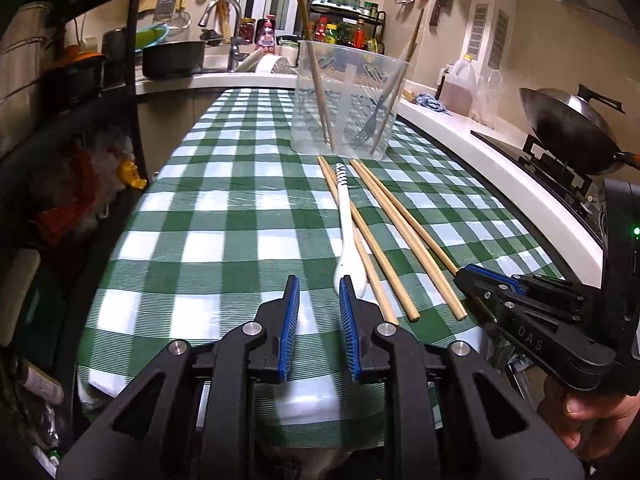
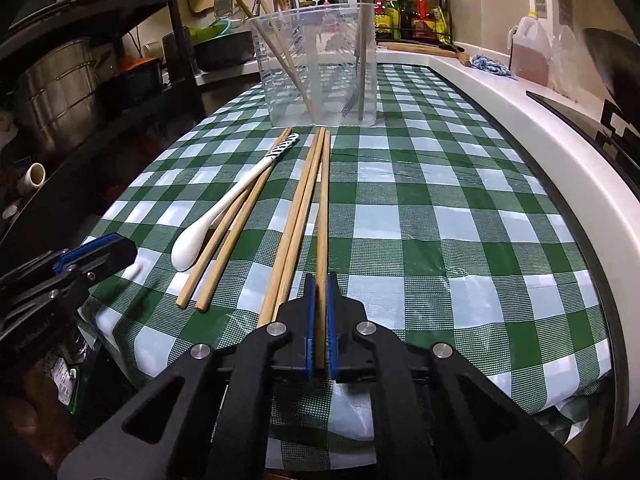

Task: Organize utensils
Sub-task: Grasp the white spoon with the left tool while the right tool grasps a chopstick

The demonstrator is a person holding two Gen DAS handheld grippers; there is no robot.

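Note:
Several wooden chopsticks [image 2: 296,220] and a white spoon [image 2: 224,208] lie on the green checked tablecloth [image 2: 440,220], in front of a clear plastic container [image 2: 320,68]. The container holds chopsticks and a fork [image 1: 366,128]. My right gripper [image 2: 321,296] is shut on the near end of the rightmost chopstick [image 2: 323,200], low over the cloth. My left gripper [image 1: 320,300] is open, with only cloth between its fingers. The spoon's bowl [image 1: 352,276] lies just beyond its right finger. The right gripper [image 1: 466,276] also shows at the right of the left wrist view.
A white counter [image 1: 500,168] runs along the table's right side, carrying a wok [image 1: 568,128] on a stove and an oil jug [image 1: 460,84]. Dark shelves [image 2: 80,80] with pots stand to the left. The sink [image 1: 224,20] lies behind. The table's near edge is just below the grippers.

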